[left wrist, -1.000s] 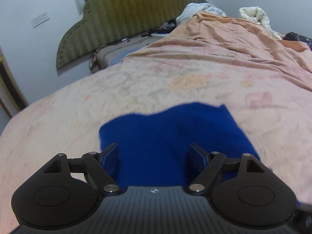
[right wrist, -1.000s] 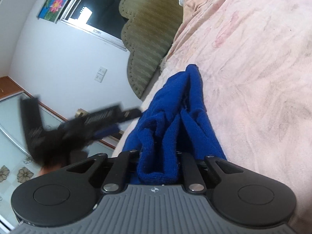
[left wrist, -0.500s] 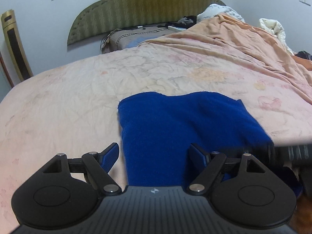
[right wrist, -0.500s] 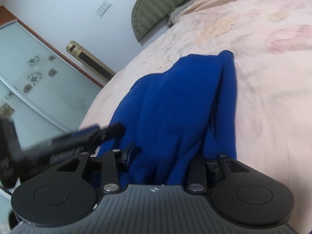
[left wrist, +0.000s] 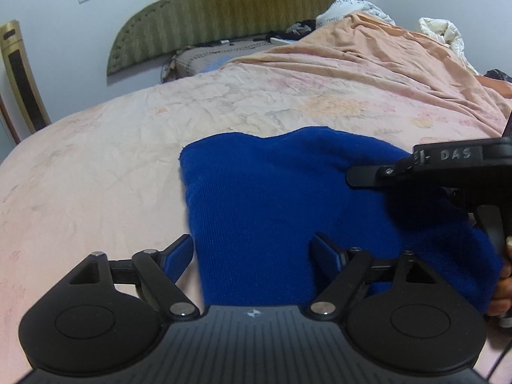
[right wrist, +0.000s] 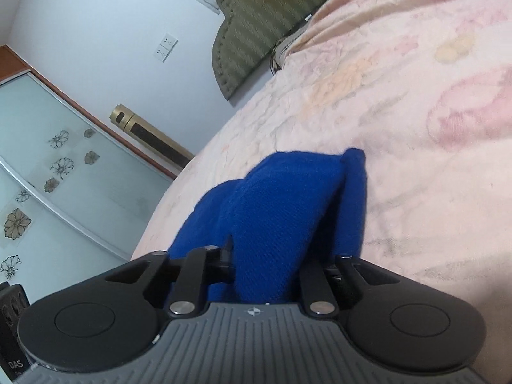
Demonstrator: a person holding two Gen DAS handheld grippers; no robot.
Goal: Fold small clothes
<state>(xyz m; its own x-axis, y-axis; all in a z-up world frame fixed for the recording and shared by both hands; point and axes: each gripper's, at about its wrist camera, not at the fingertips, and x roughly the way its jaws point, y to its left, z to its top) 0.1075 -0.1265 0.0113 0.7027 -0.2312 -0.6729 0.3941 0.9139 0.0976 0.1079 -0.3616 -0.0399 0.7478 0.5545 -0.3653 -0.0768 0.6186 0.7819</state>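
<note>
A small blue knit garment [left wrist: 272,198] lies folded on the pink floral bedspread [left wrist: 96,166]. My left gripper [left wrist: 252,252] is open, its blue-padded fingers either side of the garment's near left edge. My right gripper [right wrist: 272,256] is shut on the blue garment [right wrist: 281,204], with a thick fold bunched between its fingers. The right gripper also shows in the left wrist view [left wrist: 448,166], at the garment's right side.
An olive padded headboard [left wrist: 224,12] stands at the far end of the bed. An orange quilt [left wrist: 400,60] and white bedding [left wrist: 444,35] are heaped at the far right. A gold standing unit [left wrist: 22,73] is left of the bed, beside glass wardrobe doors [right wrist: 48,176].
The blue garment has been brought down and laid flatter on the bed. The right gripper has moved in at the garment's right side, still gripping it. The left gripper stays open.
</note>
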